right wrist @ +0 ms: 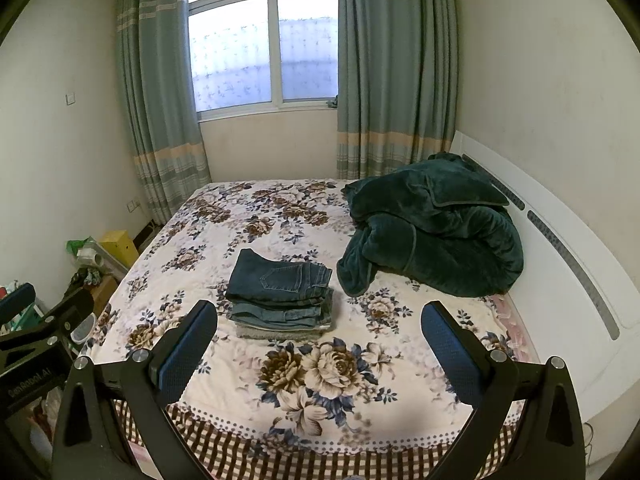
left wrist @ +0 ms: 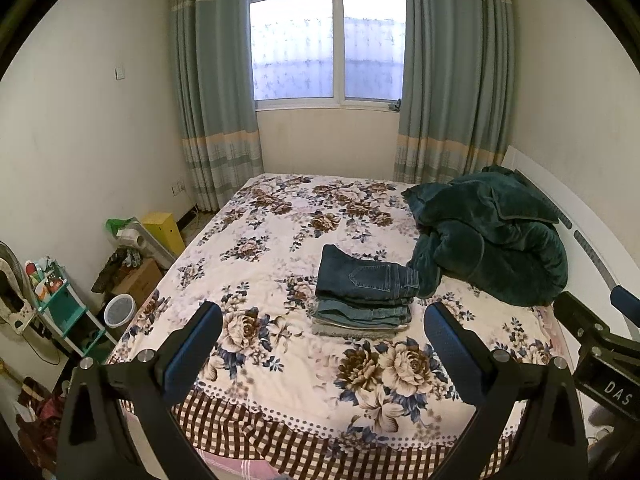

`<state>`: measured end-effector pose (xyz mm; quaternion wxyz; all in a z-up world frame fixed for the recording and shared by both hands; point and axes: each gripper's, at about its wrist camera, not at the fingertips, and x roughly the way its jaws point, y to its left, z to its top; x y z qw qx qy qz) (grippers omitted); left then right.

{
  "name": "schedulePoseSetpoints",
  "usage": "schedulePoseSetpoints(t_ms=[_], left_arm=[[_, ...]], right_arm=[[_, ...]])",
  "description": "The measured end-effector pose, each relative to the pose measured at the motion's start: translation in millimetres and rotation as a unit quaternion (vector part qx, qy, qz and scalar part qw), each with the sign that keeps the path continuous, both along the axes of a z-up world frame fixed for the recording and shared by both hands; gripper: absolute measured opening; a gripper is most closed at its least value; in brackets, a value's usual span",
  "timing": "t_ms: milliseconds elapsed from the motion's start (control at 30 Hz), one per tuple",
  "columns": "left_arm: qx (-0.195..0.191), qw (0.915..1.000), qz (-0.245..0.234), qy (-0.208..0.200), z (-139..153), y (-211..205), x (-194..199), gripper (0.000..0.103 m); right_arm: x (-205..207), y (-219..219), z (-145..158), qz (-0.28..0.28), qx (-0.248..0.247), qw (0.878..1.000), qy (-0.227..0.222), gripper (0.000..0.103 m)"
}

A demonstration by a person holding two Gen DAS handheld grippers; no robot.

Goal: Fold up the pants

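Note:
A stack of folded pants lies mid-bed on the floral bedspread: dark blue jeans on top, lighter jeans and a grey pair below. It also shows in the right wrist view. My left gripper is open and empty, held above the near part of the bed, short of the stack. My right gripper is open and empty at a similar height, the stack just beyond its left finger. The right gripper's body shows at the left wrist view's right edge.
A crumpled dark green blanket lies at the bed's right by the white headboard, touching the stack's far right corner. Boxes, a teal shelf and clutter fill the floor left of the bed. Window and curtains stand behind.

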<state>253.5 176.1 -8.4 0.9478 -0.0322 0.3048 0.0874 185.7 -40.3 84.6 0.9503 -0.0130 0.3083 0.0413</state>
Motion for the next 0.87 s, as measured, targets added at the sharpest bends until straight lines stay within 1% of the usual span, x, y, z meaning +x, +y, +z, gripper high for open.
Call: schedulePoseSetpoints(t_ms=[367,867], left_arm=[[-0.003,0.9999,-0.003,0.015,-0.2,-2.4,0.3,0.103],[-0.005,0.9998,-0.006,0.016,-0.4,-1.0,1.0,0.103]], right_arm=[[7.7,-6.6,-6.3,0.011,-0.004,1.000,0.014,0.103],[4.7,-5.9,-8.7,0.013,-0.004,1.000,0.014,0.103]])
